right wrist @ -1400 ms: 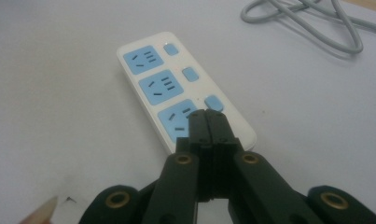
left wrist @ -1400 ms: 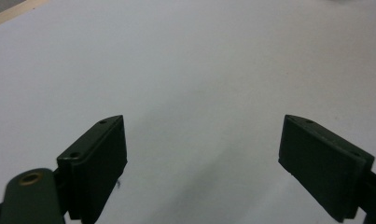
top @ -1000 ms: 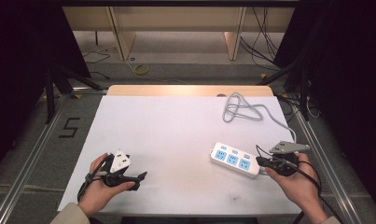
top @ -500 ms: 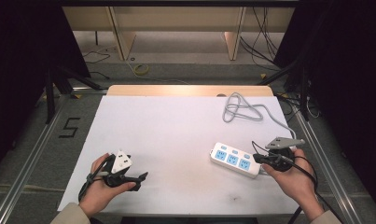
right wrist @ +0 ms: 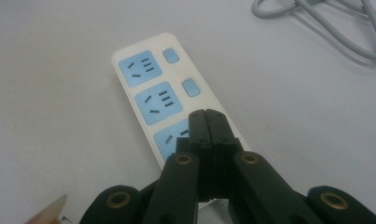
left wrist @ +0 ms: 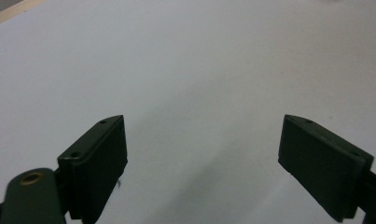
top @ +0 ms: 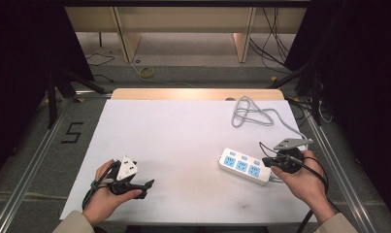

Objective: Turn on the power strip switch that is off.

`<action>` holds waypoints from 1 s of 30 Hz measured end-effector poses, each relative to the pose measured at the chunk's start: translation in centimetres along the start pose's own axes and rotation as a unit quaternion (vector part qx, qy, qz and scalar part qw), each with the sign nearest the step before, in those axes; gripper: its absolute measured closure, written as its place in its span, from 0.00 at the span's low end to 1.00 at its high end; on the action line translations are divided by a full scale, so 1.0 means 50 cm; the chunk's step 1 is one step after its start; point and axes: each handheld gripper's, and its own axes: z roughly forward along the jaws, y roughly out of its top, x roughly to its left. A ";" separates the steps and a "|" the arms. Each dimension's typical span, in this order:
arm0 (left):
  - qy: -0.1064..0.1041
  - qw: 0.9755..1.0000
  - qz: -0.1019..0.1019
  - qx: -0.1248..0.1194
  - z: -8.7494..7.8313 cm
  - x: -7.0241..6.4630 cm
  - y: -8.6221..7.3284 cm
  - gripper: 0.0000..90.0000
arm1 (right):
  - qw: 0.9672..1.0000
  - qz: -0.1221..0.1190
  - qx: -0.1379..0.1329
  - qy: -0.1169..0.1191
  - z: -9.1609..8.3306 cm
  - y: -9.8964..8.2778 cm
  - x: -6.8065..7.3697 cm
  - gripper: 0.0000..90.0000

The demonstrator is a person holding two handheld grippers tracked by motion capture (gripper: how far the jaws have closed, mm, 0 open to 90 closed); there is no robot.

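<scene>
The power strip [top: 245, 166] lies flat near the table's right edge, and the right gripper [right wrist: 207, 122], jaws pressed together empty over its nearest socket, risks shoving it sideways, since the wide-open left gripper [left wrist: 202, 154] sits well apart.

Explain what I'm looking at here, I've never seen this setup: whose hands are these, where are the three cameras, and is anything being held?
A person stands at a white table, holding a two-jaw gripper in each hand. One camera looks down from above; the other two ride on the grippers, looking along their black jaws. The left gripper is open over bare table, holding nothing. The right gripper is shut, empty, its tips above the nearest socket of a white power strip with blue sockets. The strip's grey cable lies coiled behind it.
</scene>
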 end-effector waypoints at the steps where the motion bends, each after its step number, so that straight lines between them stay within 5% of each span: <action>1: 0.000 1.000 0.000 0.000 0.000 0.000 0.000 0.17 | 1.000 0.000 0.003 0.001 0.000 0.002 0.000 1.00; 30: -0.003 1.000 0.005 0.003 0.001 -0.001 0.001 0.17 | 0.999 -0.001 0.032 0.005 0.016 0.033 -0.009 1.00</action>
